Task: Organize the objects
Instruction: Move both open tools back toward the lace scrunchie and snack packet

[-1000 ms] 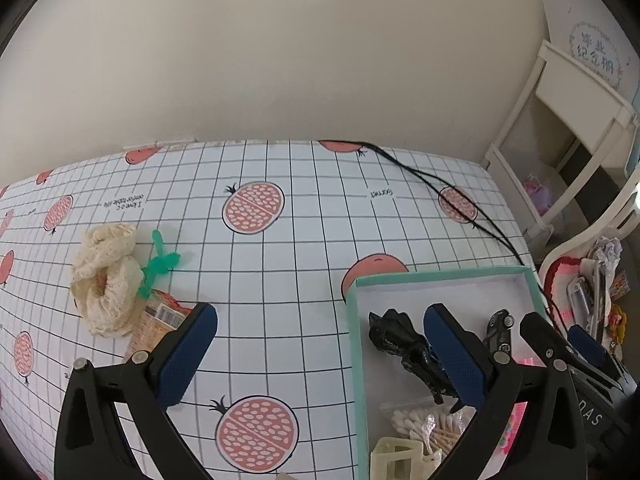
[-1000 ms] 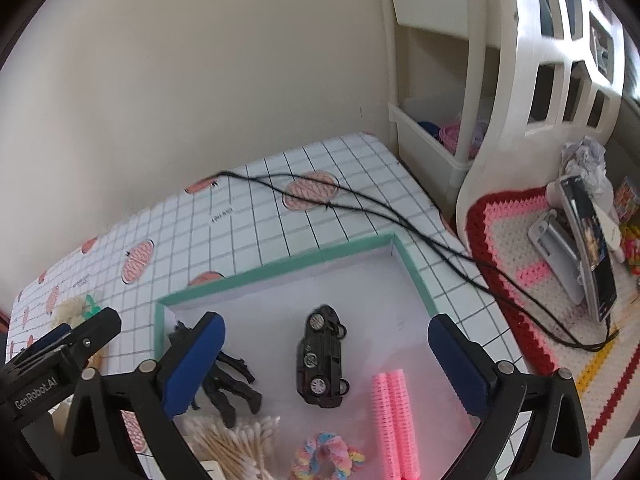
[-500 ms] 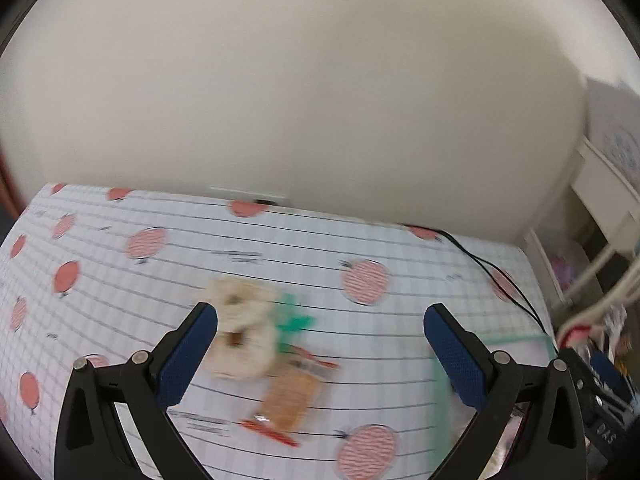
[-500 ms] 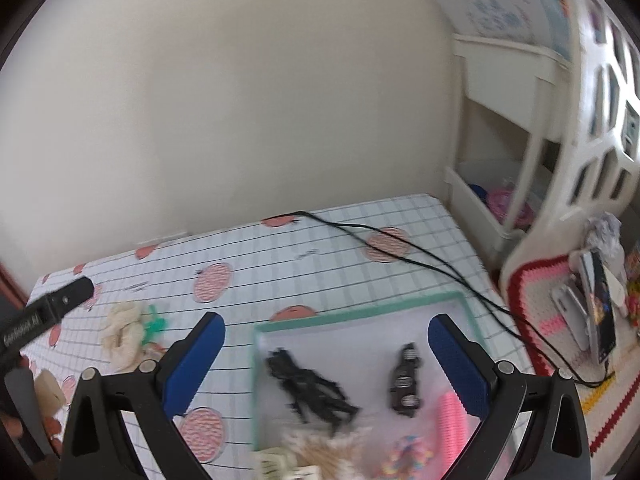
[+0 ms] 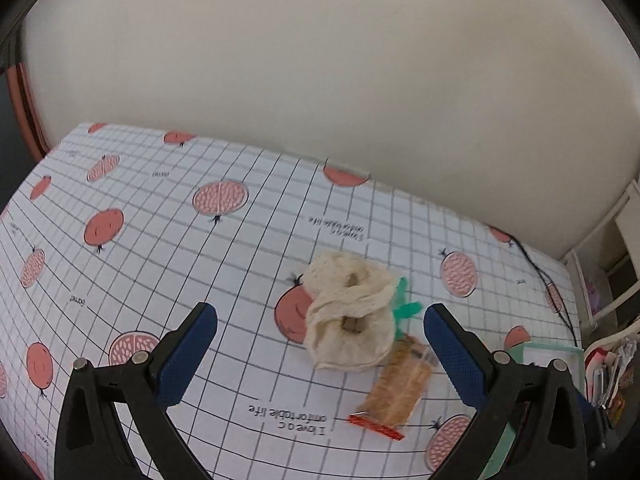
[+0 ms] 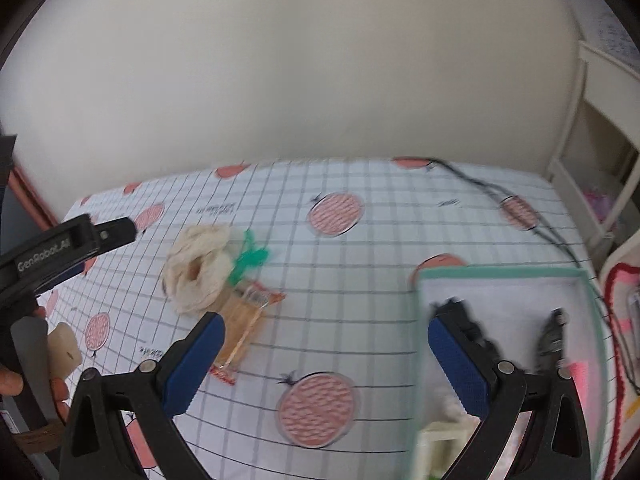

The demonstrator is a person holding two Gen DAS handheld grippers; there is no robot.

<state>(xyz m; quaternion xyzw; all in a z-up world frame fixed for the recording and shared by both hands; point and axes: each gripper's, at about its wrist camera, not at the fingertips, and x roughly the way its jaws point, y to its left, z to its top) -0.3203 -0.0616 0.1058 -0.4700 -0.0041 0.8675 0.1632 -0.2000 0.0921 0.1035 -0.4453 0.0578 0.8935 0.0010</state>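
- A table under a grid cloth printed with pomegranates fills the lower half of both views.
- A mint-rimmed tray sits at lower right of the right wrist view, holding blurred dark toys.
- The left gripper hangs above the cloth, its blue pads spread wide and empty.
- The right gripper hangs likewise, pads wide apart.
- A cream cloth scrunchie lies centre-right in the left view.
- A snack packet lies touching its lower edge.
- A green clip peeks out at its right.
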